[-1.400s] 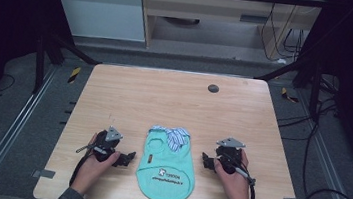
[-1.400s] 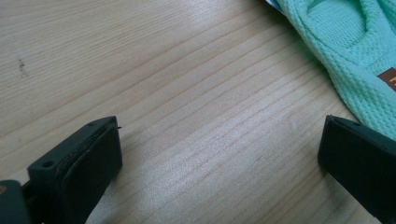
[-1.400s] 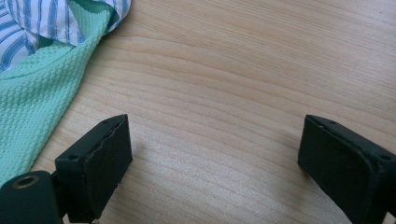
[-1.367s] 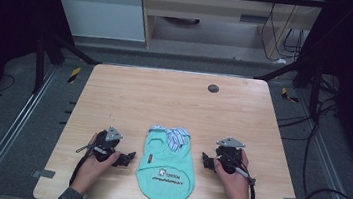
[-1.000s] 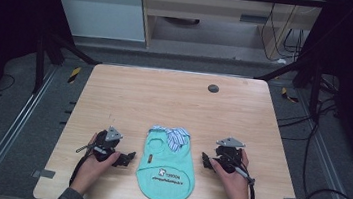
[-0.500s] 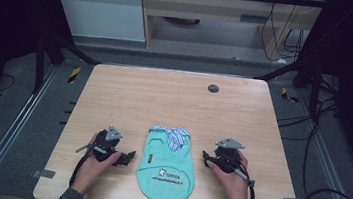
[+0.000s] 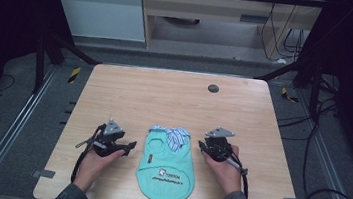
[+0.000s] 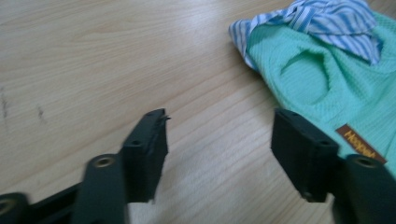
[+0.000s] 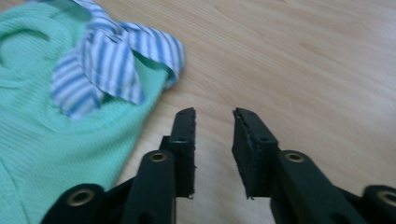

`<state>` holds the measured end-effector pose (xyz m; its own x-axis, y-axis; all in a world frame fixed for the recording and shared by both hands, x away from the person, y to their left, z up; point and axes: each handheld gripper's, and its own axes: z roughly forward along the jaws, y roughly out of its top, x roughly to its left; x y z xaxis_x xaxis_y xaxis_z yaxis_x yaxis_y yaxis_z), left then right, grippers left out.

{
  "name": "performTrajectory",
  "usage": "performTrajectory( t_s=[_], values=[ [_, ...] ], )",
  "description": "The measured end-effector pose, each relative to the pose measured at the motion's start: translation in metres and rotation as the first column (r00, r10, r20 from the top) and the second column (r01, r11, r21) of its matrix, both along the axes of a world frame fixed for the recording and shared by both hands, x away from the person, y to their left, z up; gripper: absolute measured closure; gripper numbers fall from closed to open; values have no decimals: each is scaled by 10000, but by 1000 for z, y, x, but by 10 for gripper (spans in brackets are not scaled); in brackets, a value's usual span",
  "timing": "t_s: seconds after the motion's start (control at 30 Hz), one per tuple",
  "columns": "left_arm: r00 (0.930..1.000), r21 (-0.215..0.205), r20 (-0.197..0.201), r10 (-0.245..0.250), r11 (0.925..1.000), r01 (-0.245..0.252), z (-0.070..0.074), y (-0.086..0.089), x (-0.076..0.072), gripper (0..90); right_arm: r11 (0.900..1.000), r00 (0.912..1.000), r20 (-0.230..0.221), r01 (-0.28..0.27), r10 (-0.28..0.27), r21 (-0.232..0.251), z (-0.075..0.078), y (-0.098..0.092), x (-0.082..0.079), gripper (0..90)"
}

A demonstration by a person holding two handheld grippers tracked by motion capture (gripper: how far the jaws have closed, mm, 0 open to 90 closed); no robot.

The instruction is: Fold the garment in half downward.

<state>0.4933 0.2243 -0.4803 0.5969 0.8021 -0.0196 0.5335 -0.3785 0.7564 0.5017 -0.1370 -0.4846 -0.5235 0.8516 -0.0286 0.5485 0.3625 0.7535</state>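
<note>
A small mint-green knit shirt (image 7: 167, 166) with a blue-and-white striped collar (image 7: 174, 135) lies flat near the table's front edge. It carries a brown label (image 8: 360, 146). My left gripper (image 7: 127, 148) rests on the wood just left of it, jaws wide open and empty (image 8: 219, 149), pointing toward the shirt (image 8: 322, 84). On the shirt's other side, my right gripper (image 7: 203, 147) rests level with the collar (image 9: 107, 60). Its jaws stand a narrow gap apart over bare wood (image 9: 214, 119), with nothing between them and the shirt (image 9: 46, 140) beside the left jaw.
The wooden table (image 7: 174, 99) has a dark round grommet (image 7: 212, 88) at the back right. Black frame posts stand at both back corners, and cables (image 7: 324, 197) trail over the floor on the right. The table's far half is bare wood.
The right gripper has shifted slightly toward the shirt's collar. The left gripper and the shirt have stayed where they were.
</note>
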Motion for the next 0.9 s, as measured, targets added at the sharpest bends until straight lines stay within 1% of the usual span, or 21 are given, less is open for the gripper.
performTrajectory(
  t_s=[0.03,0.07,0.1,0.13,0.17,0.2,0.23,0.27,0.3,0.33,0.37,0.47,0.5,0.53,0.57,0.7,0.73,0.8,0.83,0.87,0.9],
  values=[
    [9996,358,-178,-205,9991,212,4,-5,7,414,9989,9994,-14,-339,339,-331,4,8,8,763],
    [9996,358,-178,-205,9991,212,4,-5,7,435,9989,9994,-14,-339,339,-331,4,8,8,763],
    [9992,670,-256,-302,9972,318,7,-12,17,463,9976,9982,-135,-589,585,-364,7,16,17,808],
    [9992,670,-256,-302,9972,318,7,-12,17,473,9976,9982,-135,-589,585,-364,7,16,17,808],
    [9984,689,-393,-396,9967,423,9,-16,28,509,9956,9962,-191,-859,853,-375,10,22,29,852],
    [9984,689,-393,-396,9967,423,9,-16,28,523,9956,9962,-191,-859,853,-375,10,22,29,852],
    [9983,735,-487,-333,9966,368,10,-21,39,525,9951,9953,-256,-938,930,-302,14,26,40,877],
    [9983,735,-487,-333,9966,368,10,-21,39,526,9950,9950,-297,-958,950,-271,15,27,43,881],
    [9979,1030,-572,-296,9941,353,11,-26,50,523,9946,9944,-358,-1006,997,-245,18,30,48,882],
    [9979,1030,-572,-296,9941,353,11,-26,50,527,9941,9939,-415,-1038,1025,-301,19,32,52,882],
    [9982,1134,-506,-333,9928,389,14,-30,57,542,9935,9935,-412,-1075,1060,-375,21,34,56,882],
    [9989,1054,-399,-239,9940,280,18,-33,64,578,9943,9927,-580,-1062,1055,-98,23,37,68,863],
    [9983,653,-532,-249,9975,284,22,-35,72,584,9944,9917,-731,-1058,1055,-2,23,39,71,851],
    [9983,653,-532,-249,9975,284,22,-35,72,589,9942,9904,-870,-1069,1077,133,23,41,74,840],
    [9977,363,-609,-293,9988,316,24,-38,79,594,9942,9901,-907,-1064,1074,163,22,42,77,828],
    [9976,394,-598,-340,9986,364,27,-46,85,577,9960,9896,-1123,-885,895,145,18,47,83,780],
    [9978,320,-571,-339,9988,358,27,-48,87,570,9962,9895,-1152,-851,868,195,16,48,84,766],
    [9964,153,-755,-385,9991,398,25,-53,89,541,9955,9878,-1272,-849,896,417,13,50,85,745],
    [9944,404,-970,-408,9982,449,19,-58,92,489,9955,9866,-1340,-903,933,287,11,51,85,735],
    [9944,404,-970,-408,9982,449,19,-58,92,478,9955,9866,-1340,-903,933,287,11,51,85,735],
    [9935,658,-1068,-384,9968,456,15,-61,93,480,9954,9853,-1413,-940,957,188,8,51,85,729]
  ],
)
